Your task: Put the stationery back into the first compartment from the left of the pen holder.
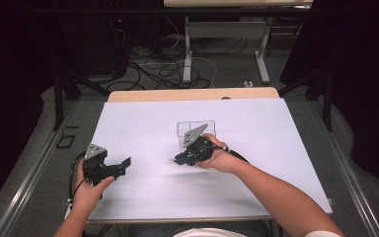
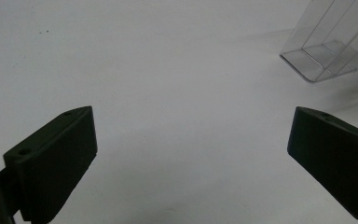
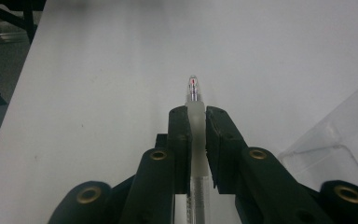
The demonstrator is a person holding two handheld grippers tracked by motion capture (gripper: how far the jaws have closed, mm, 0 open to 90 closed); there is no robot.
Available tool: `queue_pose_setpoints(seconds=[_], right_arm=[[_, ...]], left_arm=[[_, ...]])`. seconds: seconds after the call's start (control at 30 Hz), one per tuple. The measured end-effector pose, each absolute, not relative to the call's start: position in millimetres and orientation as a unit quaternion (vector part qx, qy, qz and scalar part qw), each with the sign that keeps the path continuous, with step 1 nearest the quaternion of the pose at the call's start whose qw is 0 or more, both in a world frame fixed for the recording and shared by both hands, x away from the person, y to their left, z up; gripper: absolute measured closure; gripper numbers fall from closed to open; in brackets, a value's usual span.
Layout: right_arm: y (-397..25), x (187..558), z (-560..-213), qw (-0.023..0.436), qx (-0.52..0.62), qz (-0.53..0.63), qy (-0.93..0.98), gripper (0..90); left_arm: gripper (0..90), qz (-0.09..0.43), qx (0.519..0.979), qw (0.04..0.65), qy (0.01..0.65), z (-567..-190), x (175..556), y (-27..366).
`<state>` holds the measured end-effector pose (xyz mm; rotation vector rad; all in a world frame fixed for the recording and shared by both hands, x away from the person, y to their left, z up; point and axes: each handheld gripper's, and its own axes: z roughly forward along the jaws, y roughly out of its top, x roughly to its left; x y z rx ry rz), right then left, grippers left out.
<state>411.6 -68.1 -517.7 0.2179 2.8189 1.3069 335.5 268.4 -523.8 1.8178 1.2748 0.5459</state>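
My right gripper (image 3: pixel 196 112) is shut on a clear pen (image 3: pixel 193 88) with a red tip, which sticks out past the jaws over the white table sheet. In the high view my right gripper (image 1: pixel 177 159) sits mid-table, just in front of a clear plastic box (image 1: pixel 196 129). My left gripper (image 1: pixel 123 165) is held at the left side of the table, jaws wide apart with nothing between them. Its own view shows my left gripper (image 2: pixel 191 135) over bare white sheet, the clear plastic box (image 2: pixel 328 44) at upper right.
A white sheet (image 1: pixel 276 148) covers the wooden table (image 1: pixel 192 94). Beyond the far edge stand table legs (image 1: pixel 187 49) and cables (image 1: pixel 153 69) on the floor. A corner of the clear box (image 3: pixel 340 144) lies right of my right jaws.
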Motion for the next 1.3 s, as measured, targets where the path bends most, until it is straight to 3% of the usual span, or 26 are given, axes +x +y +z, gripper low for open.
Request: queue_pose_setpoints(seconds=[1.3], right_arm=[[-50.5,422.5,-458.0,0.095,0.148,0.570,0.802,80.8]], left_arm=[[0.3,0.224,0.728,0.427,0.487,-523.6,333.1,268.8]])
